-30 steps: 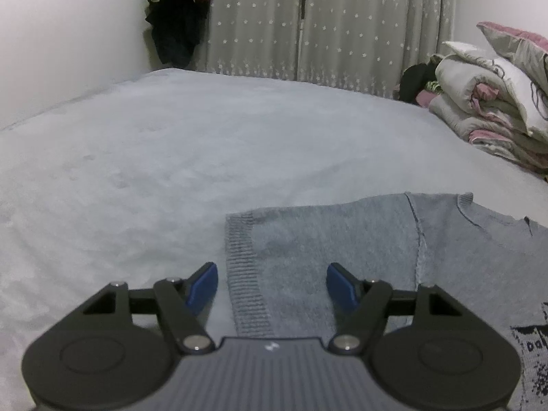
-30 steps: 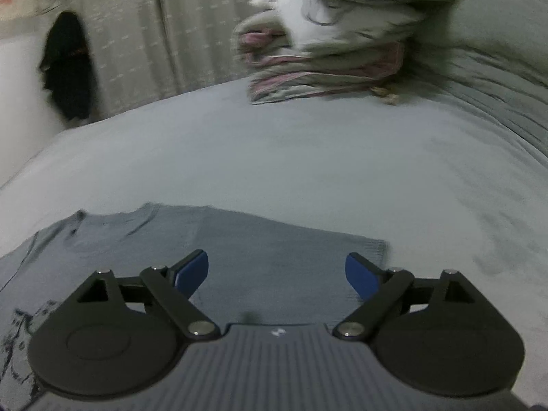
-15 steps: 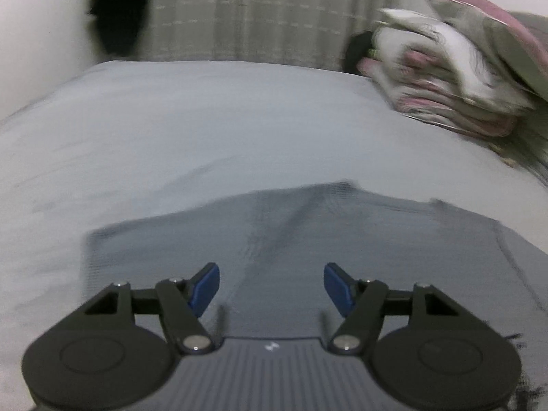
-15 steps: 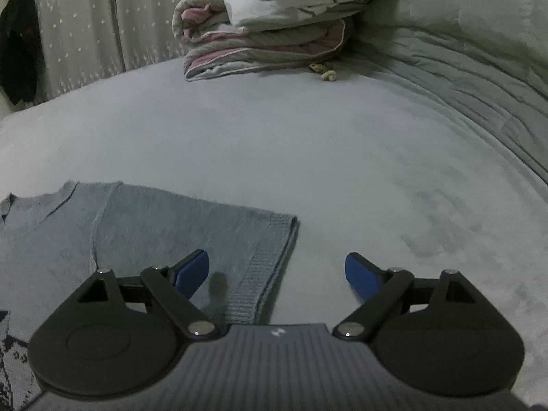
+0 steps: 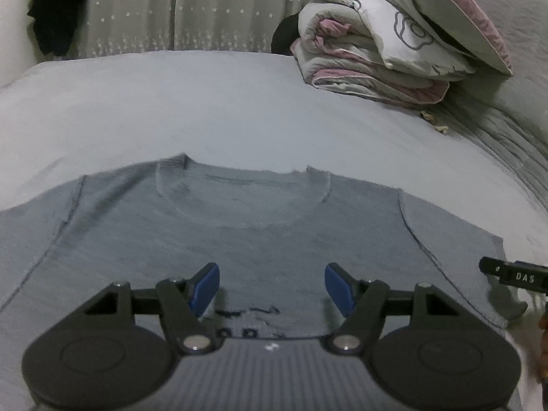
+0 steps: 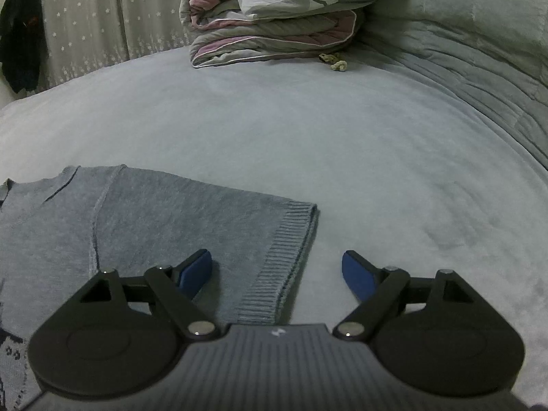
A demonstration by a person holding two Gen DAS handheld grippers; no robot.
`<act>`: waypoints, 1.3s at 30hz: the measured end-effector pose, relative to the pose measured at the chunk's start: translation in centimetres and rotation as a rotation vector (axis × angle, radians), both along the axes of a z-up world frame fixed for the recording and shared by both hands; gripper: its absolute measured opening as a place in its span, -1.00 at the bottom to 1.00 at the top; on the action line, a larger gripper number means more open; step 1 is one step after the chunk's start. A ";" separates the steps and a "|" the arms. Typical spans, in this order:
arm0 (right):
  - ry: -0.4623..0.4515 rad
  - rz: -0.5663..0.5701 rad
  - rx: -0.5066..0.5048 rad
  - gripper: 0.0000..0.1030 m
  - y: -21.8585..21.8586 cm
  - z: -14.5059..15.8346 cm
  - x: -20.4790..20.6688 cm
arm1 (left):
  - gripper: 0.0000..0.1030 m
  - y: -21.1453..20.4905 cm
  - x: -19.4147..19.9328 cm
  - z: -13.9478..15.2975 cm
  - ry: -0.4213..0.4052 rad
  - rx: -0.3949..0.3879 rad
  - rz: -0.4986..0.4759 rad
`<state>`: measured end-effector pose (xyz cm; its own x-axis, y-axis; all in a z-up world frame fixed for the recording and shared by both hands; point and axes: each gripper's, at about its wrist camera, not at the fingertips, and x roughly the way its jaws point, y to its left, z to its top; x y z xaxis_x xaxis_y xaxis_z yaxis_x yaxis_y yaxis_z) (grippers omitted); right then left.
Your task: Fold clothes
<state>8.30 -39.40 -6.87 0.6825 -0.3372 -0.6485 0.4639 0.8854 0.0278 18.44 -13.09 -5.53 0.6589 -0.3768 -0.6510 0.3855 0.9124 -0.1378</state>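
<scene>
A grey knit short-sleeved sweater (image 5: 267, 246) lies flat, front up, on the grey bed, with a dark print on its chest. My left gripper (image 5: 272, 286) is open and empty, low over the chest, facing the round collar (image 5: 239, 205). In the right wrist view the sweater's right sleeve (image 6: 191, 226) lies spread out, ending in a ribbed cuff (image 6: 284, 257). My right gripper (image 6: 275, 274) is open and empty, its jaws standing either side of that cuff, just above it. The right gripper's edge shows at the far right of the left wrist view (image 5: 513, 275).
A pile of folded quilts and pillows (image 5: 394, 44) sits at the back right of the bed (image 6: 342, 130). A quilted grey cover (image 6: 479, 54) rises on the right. A starred curtain (image 5: 171, 10) and a hanging dark garment (image 5: 54, 10) are behind the bed.
My left gripper has swung right, from the left sleeve cuff to over the chest, facing the collar. My right gripper has shifted right, from over the sleeve to the right cuff. Both stay open.
</scene>
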 end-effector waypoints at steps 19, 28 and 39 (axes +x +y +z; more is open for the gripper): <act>-0.194 0.052 0.111 -0.86 0.7 2.9 -0.6 | 0.60 0.6 -0.3 -2.3 -0.028 -0.131 -0.033; -0.338 0.188 0.218 -0.86 4.6 5.2 0.1 | 0.41 2.4 0.3 -1.8 0.028 -0.260 -0.041; -0.239 0.382 0.483 -0.64 8.4 1.7 5.2 | 0.32 3.3 0.5 -1.8 0.069 -0.488 -0.158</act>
